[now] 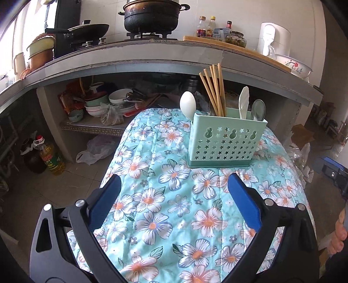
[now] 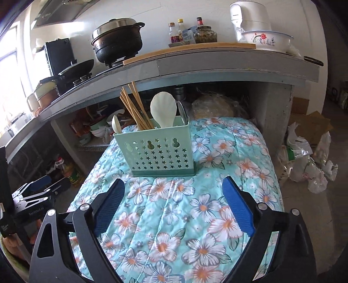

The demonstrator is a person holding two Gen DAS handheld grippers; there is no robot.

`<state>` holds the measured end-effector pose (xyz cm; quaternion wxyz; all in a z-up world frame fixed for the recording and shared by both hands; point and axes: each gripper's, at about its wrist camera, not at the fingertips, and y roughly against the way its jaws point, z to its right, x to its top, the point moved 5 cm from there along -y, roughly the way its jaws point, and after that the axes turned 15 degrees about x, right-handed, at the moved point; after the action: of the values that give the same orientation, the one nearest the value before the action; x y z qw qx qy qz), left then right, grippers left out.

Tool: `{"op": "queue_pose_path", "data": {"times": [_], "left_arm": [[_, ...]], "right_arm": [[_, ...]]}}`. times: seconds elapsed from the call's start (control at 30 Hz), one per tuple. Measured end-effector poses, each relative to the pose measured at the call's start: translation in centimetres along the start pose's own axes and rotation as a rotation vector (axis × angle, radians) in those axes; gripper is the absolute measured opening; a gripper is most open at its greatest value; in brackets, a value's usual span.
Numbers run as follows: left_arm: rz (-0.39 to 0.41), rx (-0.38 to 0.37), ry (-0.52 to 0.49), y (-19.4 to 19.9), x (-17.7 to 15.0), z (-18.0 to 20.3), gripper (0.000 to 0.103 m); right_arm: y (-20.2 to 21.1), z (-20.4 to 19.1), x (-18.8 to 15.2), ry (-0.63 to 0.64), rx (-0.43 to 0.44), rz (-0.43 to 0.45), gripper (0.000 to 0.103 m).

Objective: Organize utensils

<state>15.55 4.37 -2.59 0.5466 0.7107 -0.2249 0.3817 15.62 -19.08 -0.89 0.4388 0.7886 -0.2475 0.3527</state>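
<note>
A mint-green utensil holder with star-shaped holes stands upright on a table covered by a flowered cloth. In it stand several wooden chopsticks, a white spoon, a white rice paddle and a metal spoon. My left gripper is open over the cloth, short of the holder, with nothing between its blue pads. My right gripper is likewise open and empty, just in front of the holder.
Behind the table runs a kitchen counter with a black pot, a pan, bottles, a rice cooker and a flowered bowl. Dishes fill the shelf below. An oil bottle and plastic bags lie on the floor.
</note>
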Motion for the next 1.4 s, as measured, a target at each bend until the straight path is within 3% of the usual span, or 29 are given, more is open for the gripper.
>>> {"op": "queue_pose_path", "data": {"times": [0.13,0.43,0.9,1.13,1.4], "left_arm": [[0.021,0.050,-0.026,0.9,0.2,-0.1,0.095],[0.123,0.130,-0.182,4.0,0.4,1.0,0.095],[0.099,0.123,-0.040,5.1,0.5,-1.1,0.095],[0.079,0.118,-0.027,4.8,0.5,-1.1,0.095],[0.126,0.135,-0.011,5.7,1.1,-1.3,0.095]], "right_arm": [[1.2,-0.5,0.0,0.024,-0.049,0.017,0.096],[3.5,-2.2,-0.8,0.062,-0.124,0.050,0.097],[4.5,-1.4,-3.6,0.017,-0.178,0.017,0.097],[4.8,-1.2,-3.6,0.011,-0.193,0.020,0.097],[5.4,-1.6,-3.2,0.032,-0.195,0.039,0.097]]}}
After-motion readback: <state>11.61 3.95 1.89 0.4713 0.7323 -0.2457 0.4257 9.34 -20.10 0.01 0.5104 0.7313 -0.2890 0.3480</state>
